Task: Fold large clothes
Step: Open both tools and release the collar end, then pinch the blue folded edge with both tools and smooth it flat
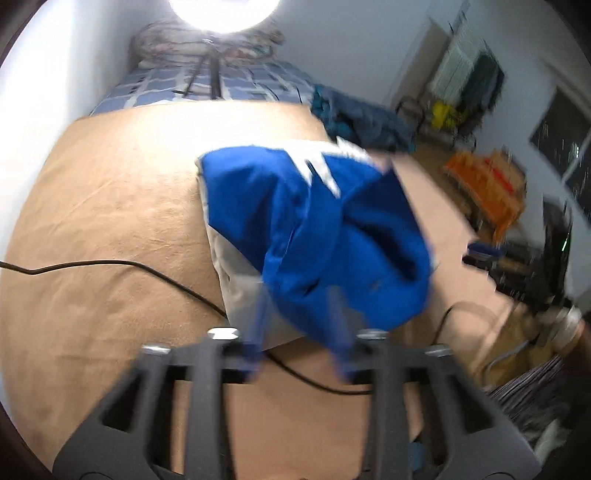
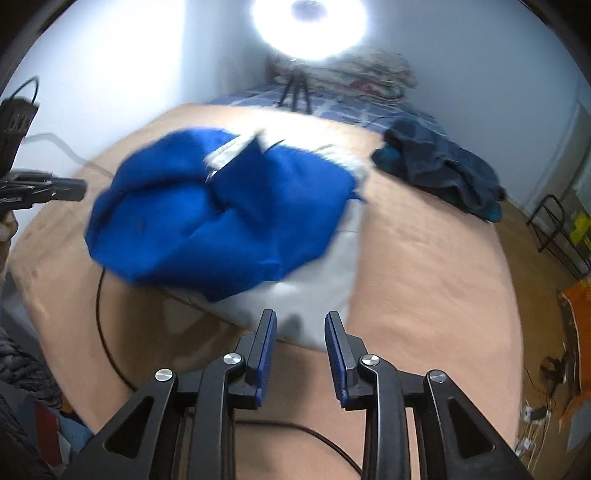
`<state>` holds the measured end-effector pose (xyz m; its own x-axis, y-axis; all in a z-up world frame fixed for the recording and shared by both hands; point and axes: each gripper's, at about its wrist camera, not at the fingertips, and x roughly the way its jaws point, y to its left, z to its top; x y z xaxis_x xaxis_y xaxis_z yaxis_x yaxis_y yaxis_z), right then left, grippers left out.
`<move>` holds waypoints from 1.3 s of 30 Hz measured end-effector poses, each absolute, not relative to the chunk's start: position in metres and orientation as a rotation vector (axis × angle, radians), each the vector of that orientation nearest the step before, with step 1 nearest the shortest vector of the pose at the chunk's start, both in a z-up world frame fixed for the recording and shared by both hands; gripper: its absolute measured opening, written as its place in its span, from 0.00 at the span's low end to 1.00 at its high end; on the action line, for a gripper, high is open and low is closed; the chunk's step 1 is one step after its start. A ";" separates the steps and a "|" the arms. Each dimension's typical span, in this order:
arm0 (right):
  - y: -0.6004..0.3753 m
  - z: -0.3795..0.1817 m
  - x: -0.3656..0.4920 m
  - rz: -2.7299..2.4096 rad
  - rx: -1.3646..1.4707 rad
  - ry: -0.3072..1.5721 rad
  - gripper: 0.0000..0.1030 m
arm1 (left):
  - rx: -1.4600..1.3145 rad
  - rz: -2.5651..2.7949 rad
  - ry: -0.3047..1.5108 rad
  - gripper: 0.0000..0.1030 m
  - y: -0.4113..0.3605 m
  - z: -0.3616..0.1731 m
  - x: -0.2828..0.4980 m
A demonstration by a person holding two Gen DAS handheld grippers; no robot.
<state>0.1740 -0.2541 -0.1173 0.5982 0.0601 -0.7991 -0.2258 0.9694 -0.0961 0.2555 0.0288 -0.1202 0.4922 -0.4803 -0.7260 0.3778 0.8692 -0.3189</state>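
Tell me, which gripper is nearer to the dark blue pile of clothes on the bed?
Right. The right gripper, open, is over the white edge of the blue and white garment, on the side of the dark blue pile. The left gripper, open, is at the garment's opposite side.

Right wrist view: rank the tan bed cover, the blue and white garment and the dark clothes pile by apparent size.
1. tan bed cover
2. blue and white garment
3. dark clothes pile, though it lies farther back, which shrinks it.

Home bedroom, bed point(image 1: 110, 221), checked bedding point(image 1: 236, 85), ring light point(image 2: 310, 26)
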 end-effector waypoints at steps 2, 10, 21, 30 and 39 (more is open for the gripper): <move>-0.268 -0.103 0.168 0.151 -0.123 0.886 0.46 | -0.220 -0.515 0.894 0.65 0.043 -0.110 0.258; -0.314 -0.111 0.198 0.235 0.394 0.863 0.55 | -0.546 -0.436 1.029 0.65 0.069 -0.155 0.312; -0.323 -0.195 0.247 0.236 0.697 1.027 0.56 | -0.873 -0.340 1.123 0.65 0.097 -0.217 0.367; -0.336 -0.196 0.261 0.220 0.833 0.973 0.48 | -0.776 -0.389 1.105 0.31 0.065 -0.203 0.381; -0.320 -0.171 0.255 0.267 0.757 0.989 0.46 | -0.745 -0.425 1.122 0.22 0.058 -0.201 0.378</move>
<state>0.2551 -0.3196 -0.1709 0.5424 0.5267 -0.6545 0.1263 0.7191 0.6833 0.3783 0.0584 -0.2013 0.3919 -0.6503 -0.6508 -0.0559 0.6893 -0.7223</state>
